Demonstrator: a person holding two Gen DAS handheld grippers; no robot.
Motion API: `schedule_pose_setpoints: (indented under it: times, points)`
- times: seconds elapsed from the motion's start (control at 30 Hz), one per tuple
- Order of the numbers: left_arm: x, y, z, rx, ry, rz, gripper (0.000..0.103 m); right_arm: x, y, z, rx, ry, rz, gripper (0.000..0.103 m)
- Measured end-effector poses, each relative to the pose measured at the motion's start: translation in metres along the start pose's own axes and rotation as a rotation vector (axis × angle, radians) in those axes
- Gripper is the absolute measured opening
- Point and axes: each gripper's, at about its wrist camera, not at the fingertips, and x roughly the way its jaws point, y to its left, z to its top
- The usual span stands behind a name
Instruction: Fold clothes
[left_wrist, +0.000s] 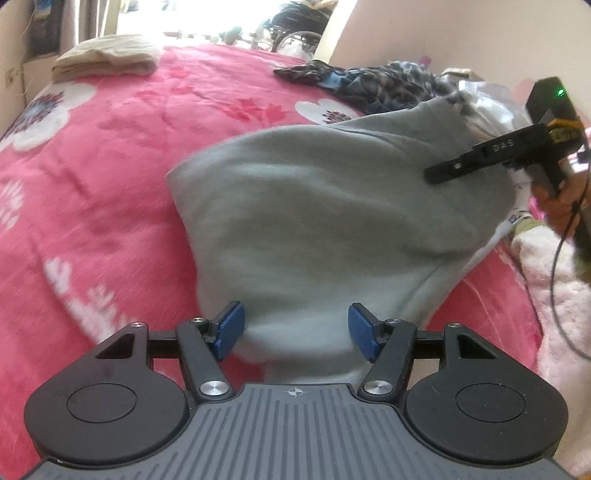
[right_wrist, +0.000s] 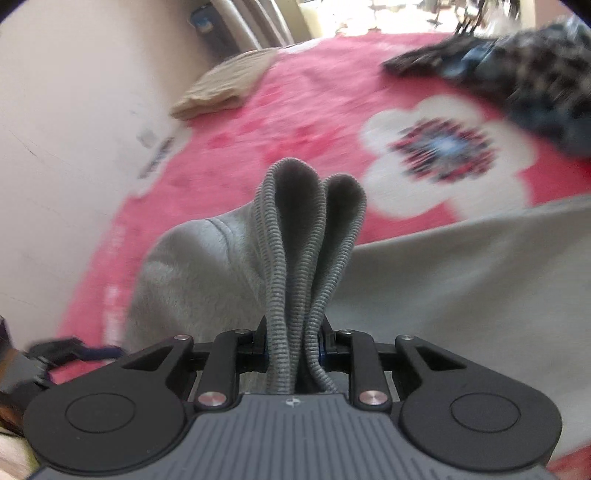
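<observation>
Soft grey fleece garment (left_wrist: 325, 206) on pink floral bed blanket (left_wrist: 110, 177), right tool (right_wrist: 293, 345) clamped on its ribbed hem, left tool (left_wrist: 293, 330) apart, fabric between its blue pads (left_wrist: 231, 328).

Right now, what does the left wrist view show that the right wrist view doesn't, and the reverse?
Left wrist only: the open left gripper with grey garment between its pads, the right gripper seen from outside, a pale pink fabric.
Right wrist only: the right gripper shut on the garment's ribbed hem.
Both: the pink blanket, tan folded cloth, dark patterned clothes.
</observation>
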Motion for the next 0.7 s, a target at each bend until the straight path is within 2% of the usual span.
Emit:
schedule_pose_setpoints:
  times: [0.2, 0.43, 0.7]
  points:
    - [0.033, -0.017, 0.02, 0.003, 0.043, -0.024, 0.062, -0.021, -0.045, 0.019, -0.062, 0.014, -0.168, 0.024]
    - [0.058, -0.038, 0.037, 0.026, 0.069, -0.037, 0.062, -0.034, -0.089, 0.031, -0.08, 0.022, -0.258, 0.024]
    - [0.072, -0.054, 0.045, 0.047, 0.096, -0.042, 0.062, -0.052, -0.153, 0.029, -0.007, 0.025, -0.326, 0.024]
